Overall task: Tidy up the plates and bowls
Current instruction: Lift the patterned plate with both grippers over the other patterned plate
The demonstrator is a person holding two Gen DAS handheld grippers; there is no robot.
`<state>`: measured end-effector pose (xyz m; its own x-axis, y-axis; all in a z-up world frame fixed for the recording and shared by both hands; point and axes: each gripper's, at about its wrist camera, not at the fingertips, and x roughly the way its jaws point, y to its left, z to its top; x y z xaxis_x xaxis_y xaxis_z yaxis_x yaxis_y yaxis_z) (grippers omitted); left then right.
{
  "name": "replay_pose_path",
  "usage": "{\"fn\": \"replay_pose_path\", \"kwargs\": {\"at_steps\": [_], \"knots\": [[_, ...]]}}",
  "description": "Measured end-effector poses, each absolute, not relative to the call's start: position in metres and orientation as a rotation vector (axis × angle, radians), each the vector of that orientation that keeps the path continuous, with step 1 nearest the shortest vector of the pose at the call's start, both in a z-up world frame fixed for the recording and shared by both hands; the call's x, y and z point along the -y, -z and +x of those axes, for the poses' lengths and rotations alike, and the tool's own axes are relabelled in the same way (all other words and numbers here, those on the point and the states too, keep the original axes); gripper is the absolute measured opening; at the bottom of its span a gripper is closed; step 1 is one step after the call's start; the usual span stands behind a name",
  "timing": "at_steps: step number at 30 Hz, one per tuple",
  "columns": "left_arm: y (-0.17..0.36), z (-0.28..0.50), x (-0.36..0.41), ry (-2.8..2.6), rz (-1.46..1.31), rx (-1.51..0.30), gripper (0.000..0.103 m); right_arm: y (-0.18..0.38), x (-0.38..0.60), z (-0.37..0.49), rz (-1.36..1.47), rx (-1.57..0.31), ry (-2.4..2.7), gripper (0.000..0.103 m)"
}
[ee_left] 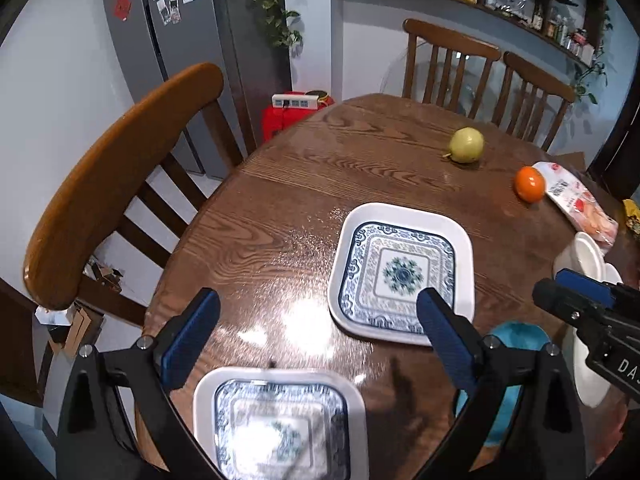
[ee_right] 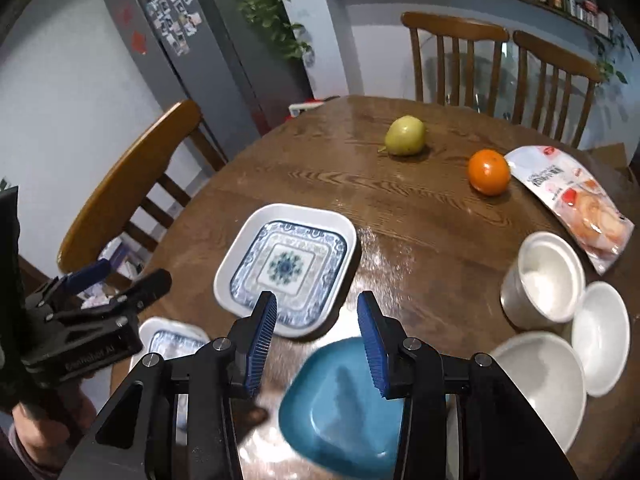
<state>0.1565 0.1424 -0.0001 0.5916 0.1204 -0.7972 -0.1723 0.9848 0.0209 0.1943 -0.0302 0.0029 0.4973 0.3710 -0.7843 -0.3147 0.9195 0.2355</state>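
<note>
Two square plates with blue patterned centres lie on the round wooden table (ee_left: pixel 280 184): the far patterned plate (ee_left: pixel 402 272) sits out toward the middle, and the near patterned plate (ee_left: pixel 280 424) lies close to the table edge, directly below the left gripper (ee_left: pixel 318 336). That gripper's blue-padded jaws stand spread wide with nothing between them, hanging above the wood and touching no dish. The right gripper (ee_right: pixel 316 344) has its jaws partly apart, also empty, hovering over a teal plate (ee_right: pixel 340 412) that rests flat on the table just right of the near patterned plate. To the right of the teal plate a group of white dishes crowds together: a large white bowl (ee_right: pixel 548 384), a small white bowl (ee_right: pixel 600 336) beside it, and a tall white cup-like bowl (ee_right: pixel 544 280) behind them, touching or nearly so. Farther back lie a green pear (ee_right: pixel 405 136), an orange (ee_right: pixel 489 172) and a snack packet (ee_right: pixel 576 208), well apart from the plates. Wooden chairs (ee_left: pixel 120 184) ring the table, and a grey fridge (ee_left: pixel 180 40) covered in photos stands behind. A hand (ee_right: pixel 36 436) grips the left tool's handle.
</note>
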Motion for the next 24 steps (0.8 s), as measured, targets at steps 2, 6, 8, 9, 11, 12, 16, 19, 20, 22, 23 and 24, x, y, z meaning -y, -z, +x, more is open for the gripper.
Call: {"fn": "replay_pose_path", "kwargs": {"at_steps": [2,6,8,9,11,12,16,19,20,22,23,24], "knots": [[0.011,0.165,-0.143,-0.172,-0.063,-0.94,0.098,0.01,0.025,0.207,0.061,-0.986,-0.41,0.043],[0.036,0.181,-0.144,-0.184,-0.04,-0.986,0.098,0.039,0.017,0.221,0.075,-1.041,-0.401,0.043],[0.046,0.189,-0.145,-0.185,-0.038,-1.005,0.098,0.051,0.013,0.225,0.082,-1.065,-0.399,0.043],[0.048,0.191,-0.145,-0.187,-0.037,-1.011,0.098,0.057,0.01,0.227,0.079,-1.076,-0.396,0.043],[0.057,0.198,-0.148,-0.196,-0.036,-1.03,0.095,0.065,0.007,0.23,0.066,-1.091,-0.387,0.043],[0.059,0.2,-0.149,-0.194,-0.039,-1.036,0.094,0.068,0.005,0.231,0.063,-1.096,-0.387,0.043],[0.07,0.204,-0.151,-0.18,-0.045,-1.068,0.08,0.078,0.0,0.235,0.047,-1.117,-0.385,0.042],[0.074,0.205,-0.149,-0.17,-0.041,-1.074,0.067,0.081,-0.004,0.236,0.023,-1.117,-0.38,0.035],[0.075,0.205,-0.148,-0.166,-0.04,-1.075,0.065,0.081,-0.006,0.236,0.006,-1.112,-0.37,0.034],[0.078,0.206,-0.148,-0.158,-0.047,-1.084,0.051,0.082,-0.006,0.237,-0.009,-1.11,-0.359,0.029],[0.08,0.207,-0.149,-0.149,-0.054,-1.094,0.048,0.082,-0.006,0.238,-0.013,-1.112,-0.354,0.028],[0.083,0.208,-0.15,-0.144,-0.059,-1.103,0.044,0.083,-0.007,0.239,-0.017,-1.116,-0.35,0.023]]}}
